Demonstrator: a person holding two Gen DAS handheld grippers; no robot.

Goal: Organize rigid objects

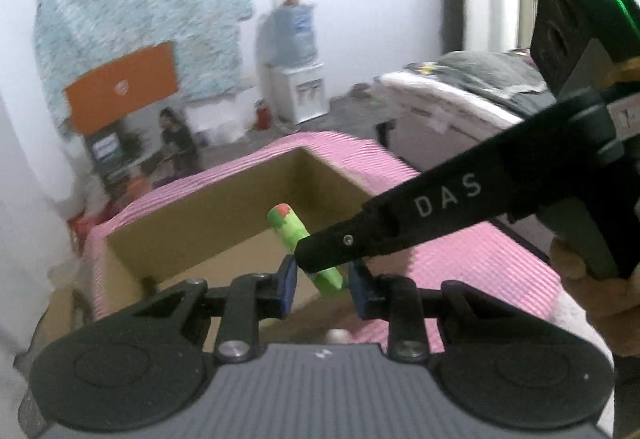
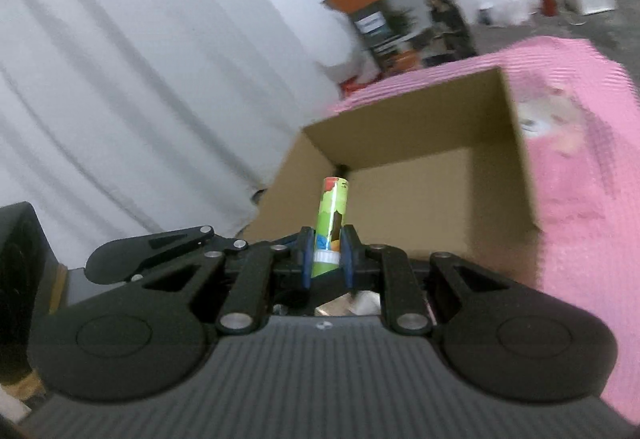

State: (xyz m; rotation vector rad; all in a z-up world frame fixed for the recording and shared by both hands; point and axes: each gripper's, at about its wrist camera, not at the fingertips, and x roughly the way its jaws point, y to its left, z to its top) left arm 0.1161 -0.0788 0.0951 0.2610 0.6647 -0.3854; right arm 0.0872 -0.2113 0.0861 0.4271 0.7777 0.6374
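Right claw [image 2: 327, 254]: its blue pads are clamped on the lower part of a green tube [image 2: 330, 227], which stands up out of the grip with its red-and-green end pointing toward the box.
Left claw [image 1: 323, 285]: its pads stand apart on either side of the tube's lower end; in the left wrist view I cannot tell whether either pad touches it, and the gap suggests it is not gripping.
Green tube: held in the air in front of the open side of the cardboard box [image 1: 208, 223], not yet inside; in the left wrist view the right claw's black finger crosses over its middle.
Cardboard box: sits on a pink ribbed mat [image 1: 472, 259] that covers the surface; the visible part of its floor and walls shows nothing stored, though the near corners are hidden by the claws.
Done so far: the tube is picked up and brought to the box mouth, as I judge it.
Left to do: carry the tube over the box floor, let it go, and then fetch any other items; blurred light shapes lie on the mat to the right in the right wrist view, too smeared to name.
Image quality: both views are motion-blurred, so fine contact is uncertain.
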